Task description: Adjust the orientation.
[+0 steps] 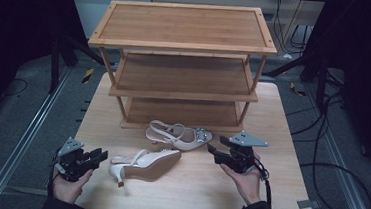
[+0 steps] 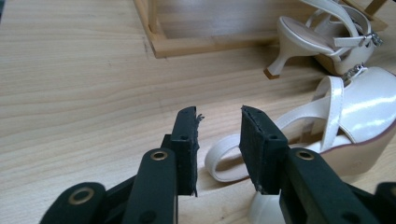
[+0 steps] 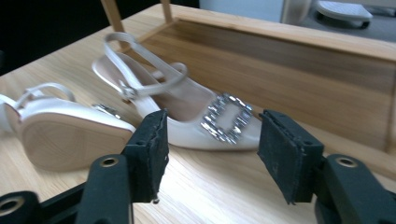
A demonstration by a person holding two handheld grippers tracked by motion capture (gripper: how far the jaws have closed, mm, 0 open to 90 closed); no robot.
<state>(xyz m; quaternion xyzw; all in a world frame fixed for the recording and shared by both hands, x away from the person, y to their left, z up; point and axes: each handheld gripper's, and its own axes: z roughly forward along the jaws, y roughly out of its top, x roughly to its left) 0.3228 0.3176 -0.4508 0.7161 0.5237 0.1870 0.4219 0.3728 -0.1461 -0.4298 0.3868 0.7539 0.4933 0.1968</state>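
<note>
On the counter [image 1: 277,192] before the shelf rack [image 1: 183,49], the tipped shoe [image 1: 146,164] lies lengthwise left to right, heel toward the left tongs [image 1: 100,156], toe toward the right tongs [image 1: 212,151], both spread and empty, beside the buckled upright shoe [image 1: 181,136].

Three-tier bamboo shoe rack [image 1: 183,44] stands at far side of pale wooden table [image 1: 287,192]. Two white heeled sandals lie in front of it: upright sandal with jewelled buckle [image 1: 178,135] just beside rack's bottom shelf; second sandal tipped on its side [image 1: 144,163], tan sole showing, nearer the person. Left gripper [image 1: 100,156] points at the tipped sandal, apart from it. Right gripper [image 1: 212,151] aims at buckle sandal's toe, near it, jaws apart.
</note>
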